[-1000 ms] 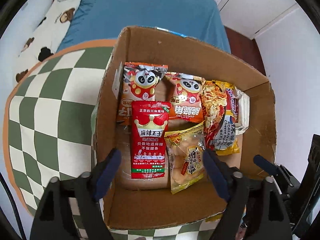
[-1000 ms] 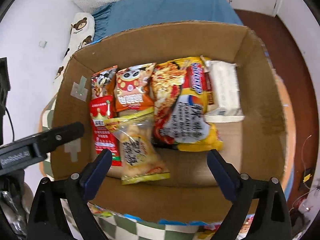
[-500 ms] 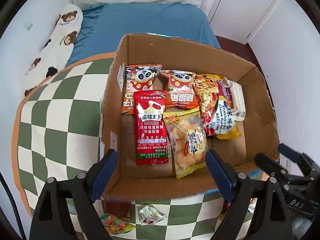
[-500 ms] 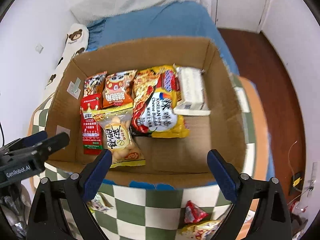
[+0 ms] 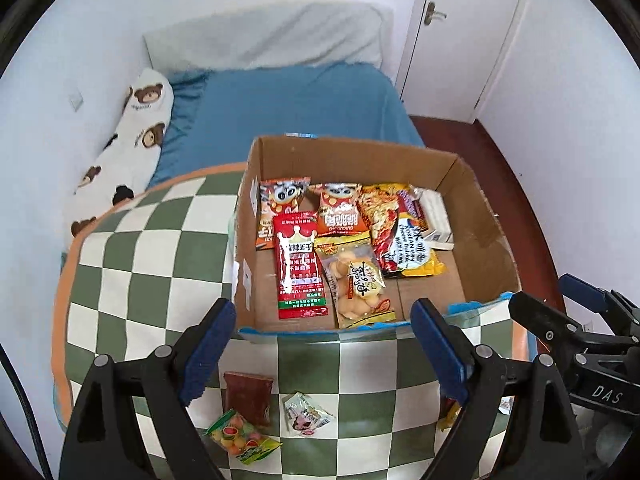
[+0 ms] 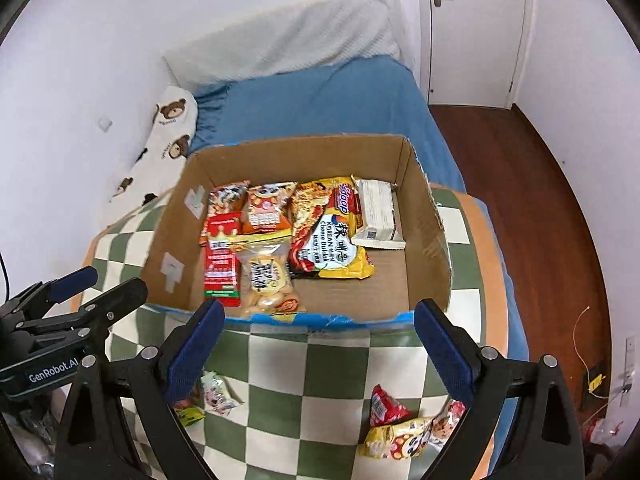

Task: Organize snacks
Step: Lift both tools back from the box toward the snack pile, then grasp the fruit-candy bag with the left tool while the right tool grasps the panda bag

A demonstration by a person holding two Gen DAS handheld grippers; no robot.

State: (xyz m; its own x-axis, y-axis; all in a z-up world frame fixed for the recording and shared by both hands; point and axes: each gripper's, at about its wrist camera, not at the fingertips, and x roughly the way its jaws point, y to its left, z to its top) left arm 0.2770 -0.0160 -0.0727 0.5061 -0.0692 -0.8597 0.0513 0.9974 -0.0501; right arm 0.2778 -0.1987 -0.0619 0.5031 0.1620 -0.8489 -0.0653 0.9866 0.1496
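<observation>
A cardboard box (image 5: 472, 184) (image 6: 424, 216) stands on a green-and-white checkered table (image 5: 152, 256) (image 6: 304, 364). Inside lie several snack packs, among them a long red pack (image 5: 300, 264), a clear bag of yellow puffs (image 5: 356, 280) and a yellow noodle pack (image 6: 336, 240). My left gripper (image 5: 320, 344) hangs open and empty over the table just before the box's near wall. My right gripper (image 6: 316, 344) is likewise open and empty there. Loose on the table near me lie a brown packet (image 5: 248, 396), a fruit-candy bag (image 5: 240, 440), a small white pack (image 5: 306, 414), a red pack (image 6: 386, 406) and a yellow panda pack (image 6: 400, 440).
Beyond the table is a bed with a blue sheet (image 5: 288, 104) and a bear-print pillow (image 5: 132, 136). A white door (image 6: 472, 28) and wooden floor (image 6: 540, 200) lie at the right. Each gripper shows at the side of the other's view.
Both grippers have drawn back and up from over the box's inside to in front of its near wall. Loose snacks on the table have come into view. The left jaws widened slightly.
</observation>
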